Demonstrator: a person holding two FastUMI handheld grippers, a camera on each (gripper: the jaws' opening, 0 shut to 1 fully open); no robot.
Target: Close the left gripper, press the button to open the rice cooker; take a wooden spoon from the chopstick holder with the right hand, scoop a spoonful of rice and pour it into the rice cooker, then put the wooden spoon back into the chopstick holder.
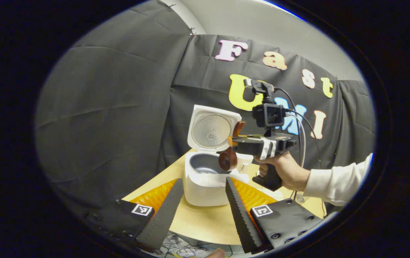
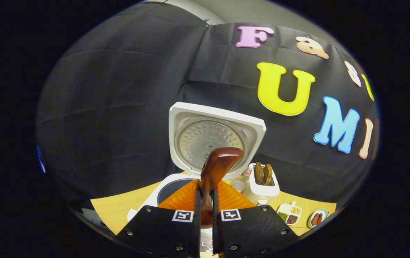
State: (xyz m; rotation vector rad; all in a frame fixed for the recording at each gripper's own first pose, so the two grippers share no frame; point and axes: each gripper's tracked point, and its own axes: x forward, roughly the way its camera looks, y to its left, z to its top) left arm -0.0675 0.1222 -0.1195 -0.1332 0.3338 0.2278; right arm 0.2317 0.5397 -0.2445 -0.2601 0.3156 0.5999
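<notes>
Over the open white rice cooker [image 1: 205, 179] on the wooden tabletop [image 1: 205, 222], my right claw [image 2: 205, 200] is gripping the dark wooden spoon [image 2: 219, 165], bowl tipped above the pot; my left claw [image 1: 205, 200] is hanging released in front.

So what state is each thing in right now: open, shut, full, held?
Rice cooker: lid up, open.
Inner pot: some rice at the bottom.
Wooden spoon: held, tipped over the pot.
Right tongs: shut on the spoon handle.
Left tongs: open.
</notes>
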